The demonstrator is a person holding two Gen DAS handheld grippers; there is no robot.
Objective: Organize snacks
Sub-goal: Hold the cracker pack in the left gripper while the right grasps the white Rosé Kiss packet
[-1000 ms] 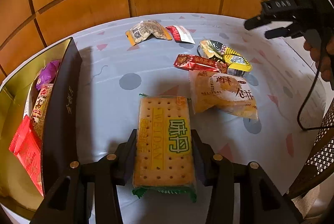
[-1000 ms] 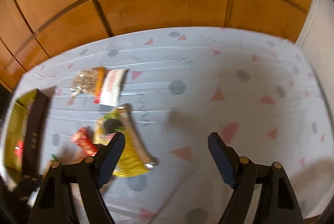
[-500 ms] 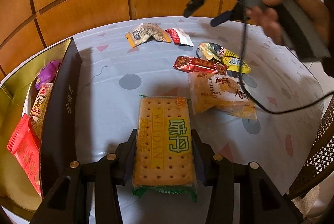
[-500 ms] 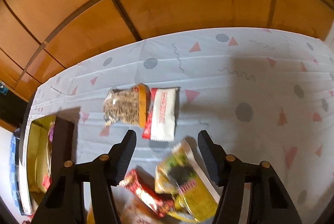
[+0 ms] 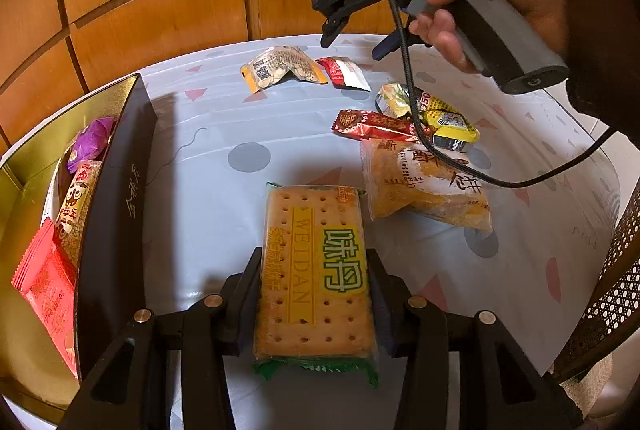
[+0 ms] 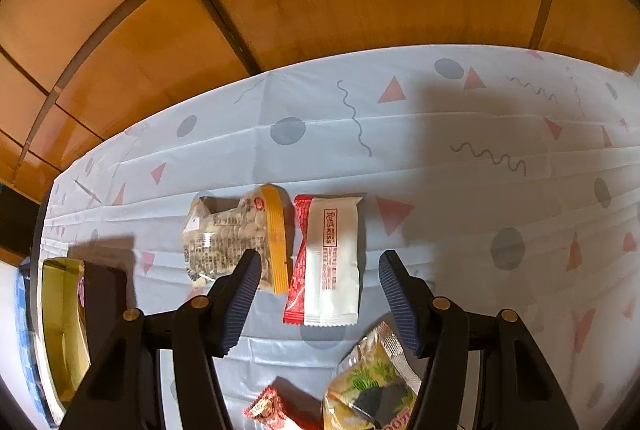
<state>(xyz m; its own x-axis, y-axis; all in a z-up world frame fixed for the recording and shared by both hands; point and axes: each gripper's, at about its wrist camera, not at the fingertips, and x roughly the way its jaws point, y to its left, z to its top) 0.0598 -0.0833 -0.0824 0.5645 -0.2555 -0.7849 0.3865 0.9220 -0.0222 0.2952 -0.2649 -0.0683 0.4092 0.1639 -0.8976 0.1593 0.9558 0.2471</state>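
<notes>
- The flat yellow biscuit packet in clear wrap (image 5: 316, 270) is pinched between the left gripper (image 5: 316, 294) pads, low over the pale patterned tablecloth (image 5: 208, 189); the slick wrapper could slide out if tilted towards the gold-lined black box (image 5: 116, 197)
- The right gripper (image 6: 320, 294) is spread, empty, above the white-and-red sachet (image 6: 332, 258); its left pad overlaps the clear nut pouch with orange edge (image 6: 236, 238), which could be caught too; its cable could drag the snacks beneath it

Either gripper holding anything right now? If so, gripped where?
The left gripper is shut on the cracker pack, pads on its long sides near the near end. The right gripper is open above the white-and-red packet, holding nothing.
</notes>
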